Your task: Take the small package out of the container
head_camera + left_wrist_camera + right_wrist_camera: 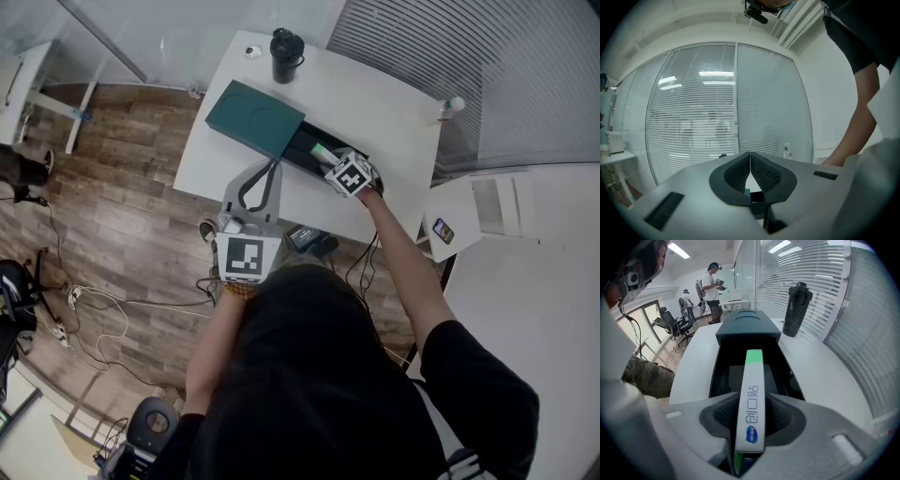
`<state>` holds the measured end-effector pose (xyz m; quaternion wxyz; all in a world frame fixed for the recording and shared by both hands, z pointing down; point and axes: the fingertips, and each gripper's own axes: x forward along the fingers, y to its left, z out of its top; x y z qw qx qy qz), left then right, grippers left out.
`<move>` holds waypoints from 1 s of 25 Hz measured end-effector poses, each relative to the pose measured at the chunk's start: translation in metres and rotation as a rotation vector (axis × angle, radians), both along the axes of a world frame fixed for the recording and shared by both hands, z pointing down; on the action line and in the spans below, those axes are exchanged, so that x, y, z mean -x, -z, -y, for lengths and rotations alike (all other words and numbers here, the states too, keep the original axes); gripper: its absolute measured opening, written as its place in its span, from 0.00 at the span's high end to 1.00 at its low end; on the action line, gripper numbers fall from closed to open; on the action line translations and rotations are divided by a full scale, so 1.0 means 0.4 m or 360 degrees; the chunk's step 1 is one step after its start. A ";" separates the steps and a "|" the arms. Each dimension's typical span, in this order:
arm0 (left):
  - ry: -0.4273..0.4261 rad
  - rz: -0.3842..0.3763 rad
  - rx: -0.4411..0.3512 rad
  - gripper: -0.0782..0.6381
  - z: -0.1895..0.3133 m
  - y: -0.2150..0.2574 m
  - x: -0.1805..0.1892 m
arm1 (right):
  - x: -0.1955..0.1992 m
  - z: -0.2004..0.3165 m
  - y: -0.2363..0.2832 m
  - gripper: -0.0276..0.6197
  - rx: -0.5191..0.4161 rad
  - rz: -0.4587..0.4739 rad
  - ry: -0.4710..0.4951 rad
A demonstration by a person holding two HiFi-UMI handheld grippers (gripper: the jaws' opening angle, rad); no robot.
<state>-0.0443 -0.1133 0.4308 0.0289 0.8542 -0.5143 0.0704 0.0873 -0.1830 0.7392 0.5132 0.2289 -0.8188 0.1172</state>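
A slim white package with a green end (pixel 751 404) stands on edge between the jaws of my right gripper (pixel 752 416), which is shut on it. It hangs just above the black inside of the open container (pixel 745 373), whose dark green lid (pixel 254 118) is slid off toward the far left. In the head view the right gripper (pixel 336 161) sits over the container's near right end, and the package's green tip (pixel 321 150) pokes out. My left gripper (pixel 260 184) is held over the table's near edge, jaws shut with nothing between them (pixel 750 164).
A black bottle (pixel 285 55) stands at the far side of the white table (pixel 394 112); a small clear bottle (pixel 450 107) stands at its right edge. A low side table with a phone (pixel 443 231) is to the right. People stand far back in the right gripper view.
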 end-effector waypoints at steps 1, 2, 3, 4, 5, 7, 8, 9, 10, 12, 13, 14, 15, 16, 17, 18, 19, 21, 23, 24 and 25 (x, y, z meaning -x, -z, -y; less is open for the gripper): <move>-0.0011 0.0011 -0.0013 0.89 0.000 0.001 -0.001 | 0.000 -0.003 0.000 0.73 0.0015 -0.0002 0.0002; -0.0032 0.0037 -0.0042 0.89 0.001 0.002 -0.003 | 0.000 -0.006 -0.001 0.73 0.0026 -0.0003 0.0002; -0.0054 0.0065 -0.0073 0.89 0.002 0.002 -0.006 | 0.000 -0.007 -0.001 0.73 0.0030 0.0000 -0.0001; -0.0062 0.0075 -0.0083 0.89 0.002 0.001 -0.007 | 0.000 -0.006 -0.003 0.73 0.0030 0.0005 -0.0005; -0.0056 0.0066 -0.0073 0.89 0.002 0.000 -0.008 | -0.001 -0.005 -0.006 0.73 0.0027 0.0011 -0.0012; -0.0026 0.0026 -0.0028 0.89 0.001 -0.002 -0.008 | -0.001 -0.006 -0.012 0.73 0.0028 0.0023 -0.0026; -0.0011 0.0007 -0.0003 0.89 0.001 -0.003 -0.006 | -0.001 -0.006 -0.012 0.73 0.0031 0.0027 -0.0031; -0.0007 0.0002 0.0006 0.89 0.000 -0.004 -0.005 | 0.000 -0.004 -0.011 0.73 0.0030 0.0029 -0.0037; -0.0015 0.0013 -0.0005 0.89 0.001 -0.003 -0.003 | 0.000 -0.001 -0.010 0.73 0.0026 0.0029 -0.0044; -0.0058 0.0069 -0.0077 0.89 0.005 -0.003 -0.004 | 0.001 0.001 -0.012 0.73 0.0027 0.0035 -0.0058; -0.0069 0.0085 -0.0096 0.89 0.006 -0.004 -0.005 | 0.003 -0.001 -0.014 0.73 0.0034 0.0040 -0.0057; -0.0062 0.0079 -0.0086 0.89 0.006 -0.005 -0.005 | 0.003 -0.002 -0.015 0.73 0.0038 0.0041 -0.0055; -0.0050 0.0066 -0.0067 0.89 0.006 -0.006 -0.004 | 0.002 -0.001 -0.015 0.73 0.0035 0.0036 -0.0052; -0.0045 0.0058 -0.0057 0.89 0.005 -0.006 -0.004 | 0.001 0.002 -0.014 0.73 0.0026 0.0030 -0.0049; -0.0048 0.0059 -0.0059 0.89 0.005 -0.004 -0.004 | 0.000 0.005 -0.012 0.73 0.0018 0.0025 -0.0051; -0.0056 0.0065 -0.0068 0.89 0.006 -0.002 -0.004 | -0.002 0.006 -0.011 0.73 0.0016 0.0022 -0.0060; -0.0060 0.0068 -0.0071 0.89 0.007 -0.001 -0.003 | -0.002 0.007 -0.011 0.73 0.0018 0.0022 -0.0070; -0.0071 0.0083 -0.0081 0.89 0.009 -0.001 -0.002 | 0.000 0.005 -0.013 0.74 0.0033 0.0021 -0.0068; -0.0091 0.0109 -0.0107 0.89 0.011 -0.001 -0.005 | -0.002 0.005 -0.018 0.75 0.0044 0.0012 -0.0057; -0.0093 0.0111 -0.0107 0.89 0.011 -0.001 -0.006 | -0.007 0.008 -0.018 0.75 0.0042 0.0007 -0.0066; -0.0091 0.0103 -0.0098 0.89 0.010 -0.001 -0.008 | -0.012 0.010 -0.017 0.75 0.0039 0.0006 -0.0081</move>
